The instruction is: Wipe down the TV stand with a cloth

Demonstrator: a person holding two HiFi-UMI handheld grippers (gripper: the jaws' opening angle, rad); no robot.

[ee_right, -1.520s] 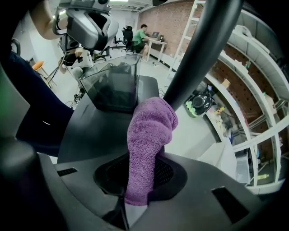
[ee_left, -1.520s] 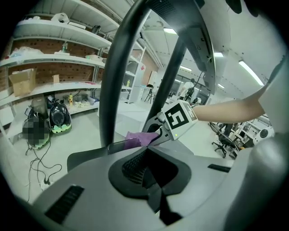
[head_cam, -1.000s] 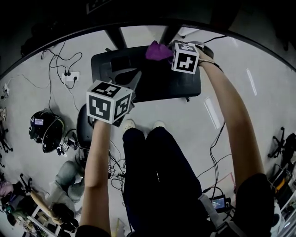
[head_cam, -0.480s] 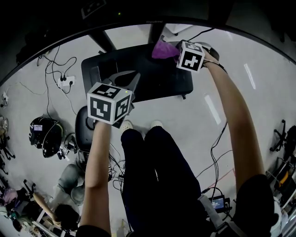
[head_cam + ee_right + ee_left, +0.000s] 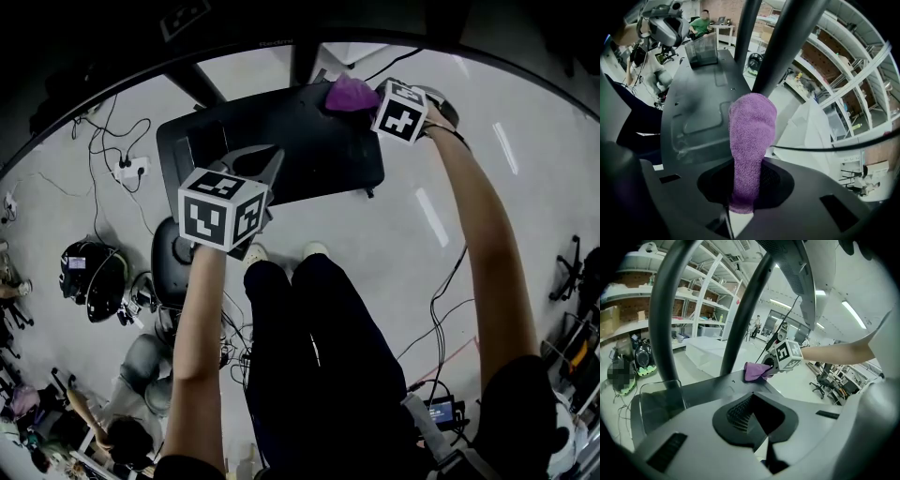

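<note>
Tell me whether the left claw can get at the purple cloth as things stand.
Probably yes to touch it: bare stand top lies between the left claw and the cloth. Taking it looks doubtful, since the right claw is shut on it and the left claw's jaws are together.

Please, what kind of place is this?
Probably a lab or workshop, not a home: tall storage shelves, office chairs, and loose cables with a power strip on the floor.
</note>
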